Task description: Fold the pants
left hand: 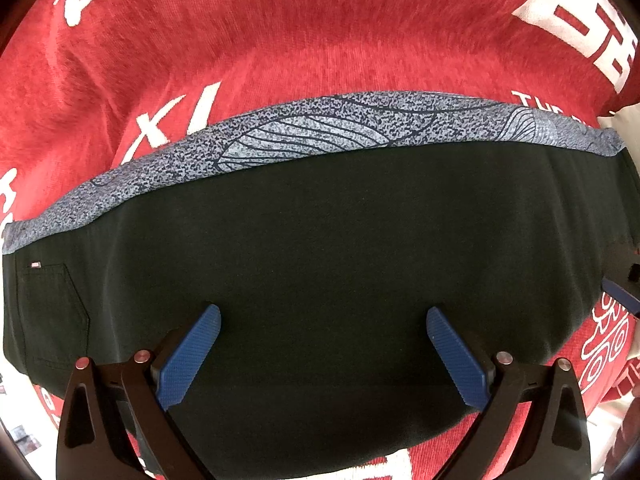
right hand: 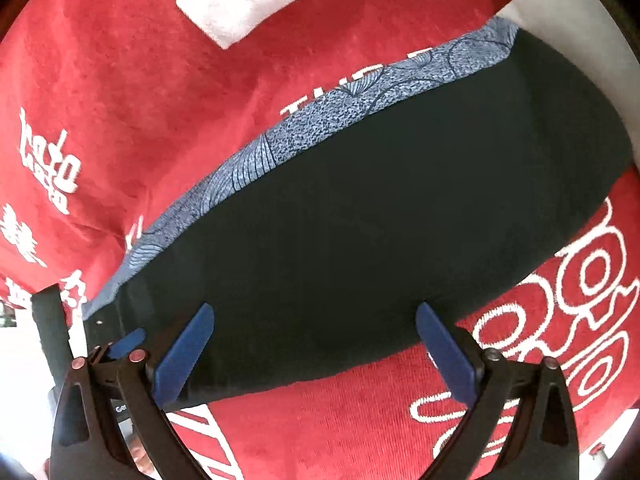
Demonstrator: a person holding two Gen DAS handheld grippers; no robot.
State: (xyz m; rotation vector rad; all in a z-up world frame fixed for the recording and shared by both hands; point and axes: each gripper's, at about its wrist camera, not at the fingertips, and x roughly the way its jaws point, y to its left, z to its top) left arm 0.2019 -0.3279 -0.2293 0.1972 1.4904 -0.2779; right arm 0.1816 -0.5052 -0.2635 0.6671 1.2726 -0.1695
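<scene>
Dark pants (left hand: 320,240) lie flat and folded lengthwise on a red cloth, with a strip of blue-grey patterned fabric (left hand: 320,128) showing along their far edge. A back pocket (left hand: 52,312) shows at the left. My left gripper (left hand: 323,316) is open and empty above the pants' near part. In the right wrist view the pants (right hand: 380,200) run diagonally, with the patterned strip (right hand: 320,120) beside them. My right gripper (right hand: 314,312) is open and empty over the pants' near edge. The left gripper's blue fingertip (right hand: 128,342) shows at the lower left.
The red cloth (left hand: 280,32) with white lettering covers the surface all round the pants; it also shows in the right wrist view (right hand: 120,80). A white surface (right hand: 560,8) shows past the cloth's far right edge. The right gripper's blue finger (left hand: 622,296) shows at the right edge.
</scene>
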